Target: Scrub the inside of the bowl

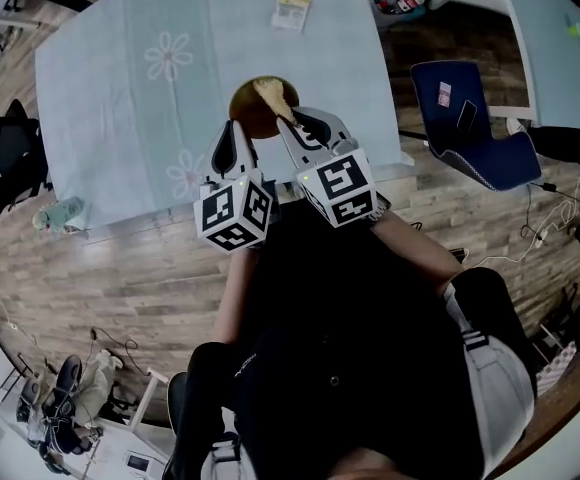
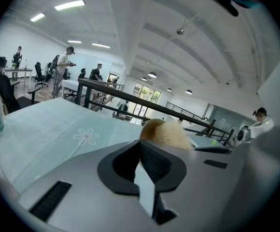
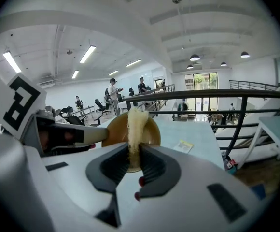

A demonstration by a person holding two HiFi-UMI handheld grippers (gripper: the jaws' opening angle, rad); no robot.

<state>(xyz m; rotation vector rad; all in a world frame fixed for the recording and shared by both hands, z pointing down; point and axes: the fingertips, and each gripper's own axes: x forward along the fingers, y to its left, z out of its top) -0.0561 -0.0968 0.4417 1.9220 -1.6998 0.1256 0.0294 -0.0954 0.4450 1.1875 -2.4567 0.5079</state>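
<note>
A brown bowl (image 1: 250, 111) stands near the front edge of a table under a pale blue flowered cloth (image 1: 170, 58). My left gripper (image 1: 237, 131) is at the bowl's near left rim and looks shut on it; in the left gripper view the jaws (image 2: 141, 148) meet below the bowl's edge (image 2: 148, 128). My right gripper (image 1: 298, 121) is shut on a pale fibrous scrubber (image 1: 274, 95) that reaches over the bowl. In the right gripper view the scrubber (image 3: 136, 122) stands upright between the jaws (image 3: 133, 154), in front of the bowl (image 3: 152, 129), with the left gripper (image 3: 65, 135) at the bowl's left.
A small yellow-and-white packet (image 1: 291, 13) lies on the far side of the table. A bottle (image 1: 58, 212) is at the table's left corner. A blue chair (image 1: 470, 118) stands to the right, a black chair (image 1: 10, 138) to the left. Cables lie on the wooden floor.
</note>
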